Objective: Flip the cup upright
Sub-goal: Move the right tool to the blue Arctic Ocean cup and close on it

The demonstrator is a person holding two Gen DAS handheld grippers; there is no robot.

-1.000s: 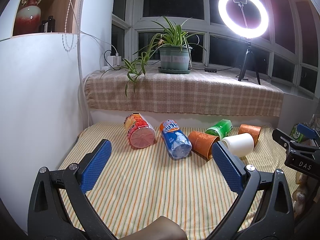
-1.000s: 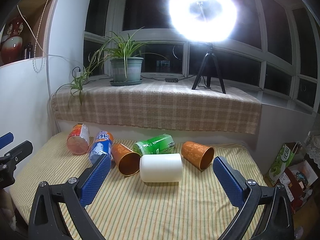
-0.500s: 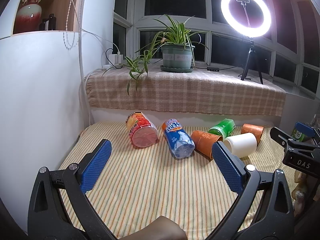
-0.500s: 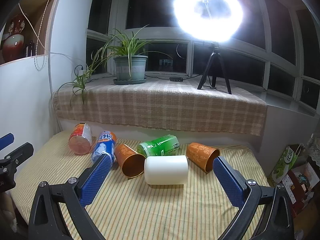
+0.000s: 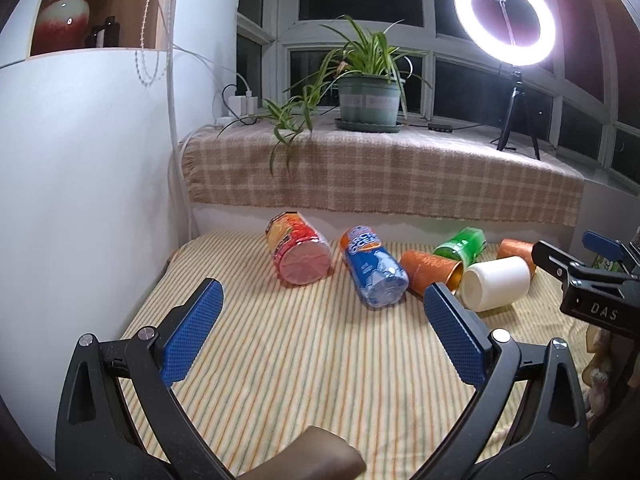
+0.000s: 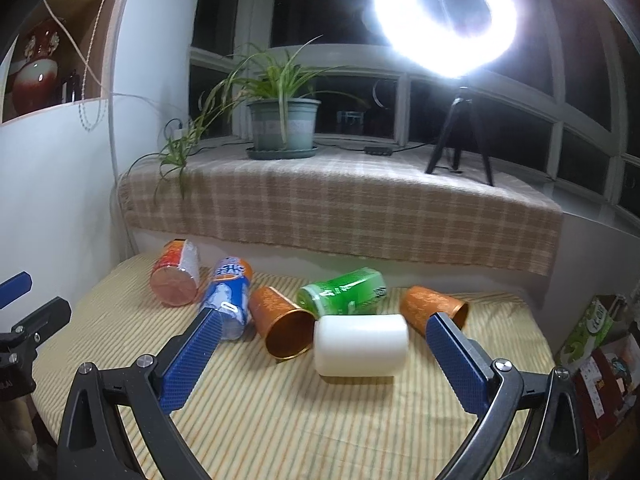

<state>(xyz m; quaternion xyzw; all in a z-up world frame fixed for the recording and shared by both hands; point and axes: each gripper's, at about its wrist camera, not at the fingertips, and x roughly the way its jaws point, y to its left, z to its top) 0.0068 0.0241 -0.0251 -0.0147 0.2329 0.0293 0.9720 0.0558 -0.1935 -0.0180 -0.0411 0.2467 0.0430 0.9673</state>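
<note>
Several cups lie on their sides on a striped cloth. A white cup (image 6: pixel 361 346) lies nearest my right gripper; it also shows in the left wrist view (image 5: pixel 496 283). An orange cup (image 6: pixel 282 328) lies left of it and another orange cup (image 6: pixel 432 308) to its right. A green cup (image 6: pixel 343 291) lies behind. A blue cup (image 5: pixel 374 272) and a red cup (image 5: pixel 299 254) lie further left. My left gripper (image 5: pixel 320 328) is open and empty, short of the blue cup. My right gripper (image 6: pixel 322 354) is open and empty, its fingers flanking the white cup from the near side.
A ledge with a checked cloth (image 6: pixel 340 200) runs behind the cups, bearing a potted plant (image 6: pixel 282 128) and a ring light on a tripod (image 6: pixel 448 20). A white wall (image 5: pixel 80 180) stands at the left. Boxes (image 6: pixel 592 344) sit off the right edge.
Both grippers have moved forward toward the cups, which look larger now. The right gripper has closed in on the white cup. Both stay open.
</note>
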